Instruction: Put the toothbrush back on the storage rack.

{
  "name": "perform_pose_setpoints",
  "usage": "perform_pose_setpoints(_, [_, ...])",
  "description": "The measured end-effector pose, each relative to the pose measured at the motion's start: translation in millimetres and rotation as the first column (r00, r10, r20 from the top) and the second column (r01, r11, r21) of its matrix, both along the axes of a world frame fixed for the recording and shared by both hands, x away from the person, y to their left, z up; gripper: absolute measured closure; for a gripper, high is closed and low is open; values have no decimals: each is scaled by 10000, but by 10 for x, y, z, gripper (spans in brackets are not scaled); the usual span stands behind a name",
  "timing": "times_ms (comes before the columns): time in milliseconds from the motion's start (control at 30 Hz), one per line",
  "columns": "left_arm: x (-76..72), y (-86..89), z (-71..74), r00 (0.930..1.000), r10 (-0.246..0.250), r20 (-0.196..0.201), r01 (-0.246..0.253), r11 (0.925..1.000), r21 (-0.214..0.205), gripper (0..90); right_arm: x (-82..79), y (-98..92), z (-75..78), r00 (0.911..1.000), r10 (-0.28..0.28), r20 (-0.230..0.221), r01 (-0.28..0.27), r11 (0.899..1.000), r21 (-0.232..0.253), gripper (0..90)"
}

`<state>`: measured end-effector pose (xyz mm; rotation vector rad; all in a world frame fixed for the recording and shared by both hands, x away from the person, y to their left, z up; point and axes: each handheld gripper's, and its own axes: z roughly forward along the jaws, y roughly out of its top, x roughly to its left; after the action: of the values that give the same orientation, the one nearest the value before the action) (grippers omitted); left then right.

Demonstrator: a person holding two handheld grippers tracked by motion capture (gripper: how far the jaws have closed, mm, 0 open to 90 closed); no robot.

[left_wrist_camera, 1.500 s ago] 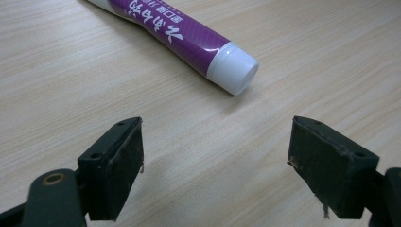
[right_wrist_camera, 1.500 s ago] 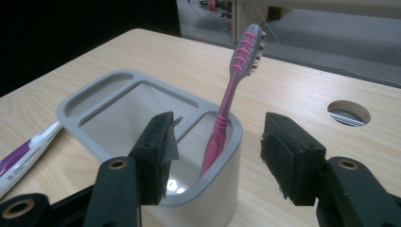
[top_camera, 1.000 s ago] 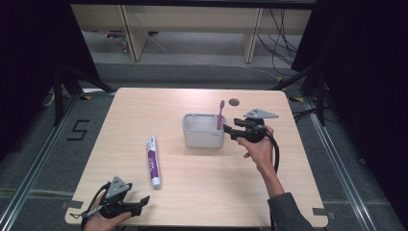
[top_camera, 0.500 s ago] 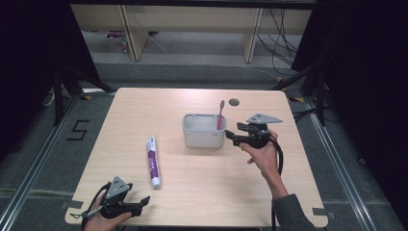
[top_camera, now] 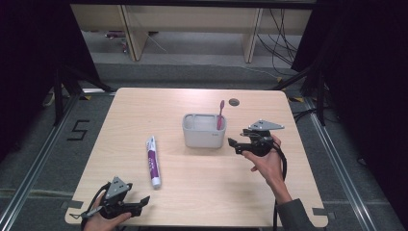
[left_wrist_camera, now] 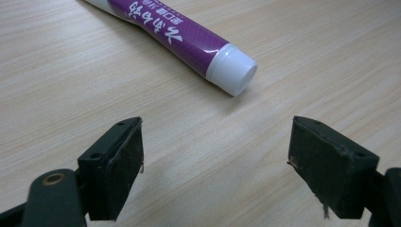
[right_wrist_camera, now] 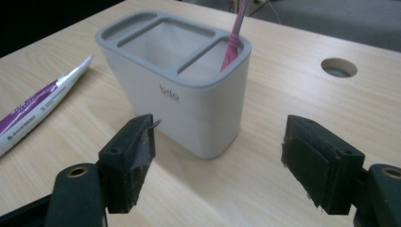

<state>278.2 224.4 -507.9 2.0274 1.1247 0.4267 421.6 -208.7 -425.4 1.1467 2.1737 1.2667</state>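
Overhead, pink toothbrush (top_camera: 221,114) stands in right compartment of grey holder (top_camera: 204,137) mid-table; toothpaste tube (top_camera: 152,160) lies left of it. Right gripper (top_camera: 234,145) just right of holder, jaws just opened, nothing between. Left gripper (top_camera: 144,201) at near-left edge. Left gripper view: jaws apart, empty, tube cap (left_wrist_camera: 232,69) beyond. Right gripper view: jaws spread, holder (right_wrist_camera: 179,97) ahead, untouched.

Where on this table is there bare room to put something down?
Bare wood: the far-left corner of the table beyond the toothpaste tube, and the near middle between both tools. Crowded: around the grey holder and the right tool.
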Motion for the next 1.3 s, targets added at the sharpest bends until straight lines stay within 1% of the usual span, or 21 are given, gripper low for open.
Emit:
perform_pose_setpoints(67, [0,-5,-3,10000,36,15,-36,10000,-31,184,-43,-12,-19,9997,36,-254,-37,10000,-38,273])
perform_pose_setpoints(167, [-1,-2,-1,10000,36,-52,-36,10000,8,184,-76,-33,-50,9999,130,-57,-131,9996,-268,273])
perform_pose_setpoints(200, [0,-1,-1,10000,43,-60,-43,10000,10,184,-99,-23,-61,9996,128,-246,-130,9999,-57,273])
perform_pose_setpoints(300, [1,-1,-3,10000,55,-59,-55,10000,17,184,-166,-23,-91,9990,34,-440,-37,10000,-53,275])
perform_pose_setpoints(367, [2,2,-4,10000,78,-57,-79,10000,-14,184,-174,-32,-123,9993,262,-277,-267,9995,-162,276])
perform_pose_setpoints(400, [6,2,-12,9999,114,16,-114,9999,-73,184,-205,-19,-124,9989,57,-456,-62,9999,-104,277])
perform_pose_setpoints(467, [7,6,-10,10000,90,-35,-90,10000,-30,184,-213,-28,-149,9988,302,-378,-308,9994,-170,278])
perform_pose_setpoints(500, [7,4,-10,9999,100,-39,-100,9999,-30,183,-241,-25,-151,9985,204,-511,-216,9995,-223,277])
perform_pose_setpoints(533, [6,3,-10,9999,96,-37,-96,10000,-22,184,-234,-37,-161,9987,370,-337,-383,9985,-381,277])
perform_pose_setpoints(567, [5,2,-9,10000,93,-30,-93,10000,-26,184,-256,-26,-180,9979,371,-539,-386,9989,-265,277])
perform_pose_setpoints(633, [6,4,-11,9999,104,21,-104,9999,-42,184,-277,-31,-199,9978,447,-488,-468,9980,-416,277])
perform_pose_setpoints(667, [10,2,-14,9998,177,18,-176,9998,-40,183,-296,-18,-213,9967,474,-666,-490,9985,-229,277])
perform_pose_setpoints(700, [7,2,-11,9999,133,-8,-133,9999,-43,184,-299,-35,-220,9962,638,-594,-665,9968,-441,277])
perform_pose_setpoints(800, [0,-6,0,10000,45,5,-45,10000,4,184,-366,-27,-250,9947,493,-897,-522,9982,-303,277])
perform_pose_setpoints(833, [-1,0,-4,10000,-53,60,52,10000,26,184,-378,-38,-270,9947,664,-782,-694,9970,-357,277])
perform_pose_setpoints(900, [0,-3,-3,10000,-60,26,60,10000,43,184,-433,-40,-277,9930,644,-990,-681,9971,-348,277])
perform_pose_setpoints(1000, [-3,-8,-5,10000,58,49,-58,10000,-25,183,-484,-63,-300,9927,701,-982,-739,9966,-354,277])
perform_pose_setpoints(1033, [-2,-6,1,10000,83,-15,-83,10000,2,184,-515,-58,-323,9917,656,-1108,-673,9977,-117,277])
perform_pose_setpoints(1067, [0,1,5,10000,41,-35,-40,9999,94,184,-527,-77,-322,9914,714,-1099,-755,9966,-338,277])
perform_pose_setpoints(1167, [4,-16,2,9999,100,-30,-100,9999,-21,184,-548,-99,-340,9919,858,-933,-902,9949,-446,277])
perform_pose_setpoints(1300, [8,-6,-5,9999,93,-49,-93,10000,35,184,-599,-104,-375,9887,899,-1202,-944,9950,-325,277])
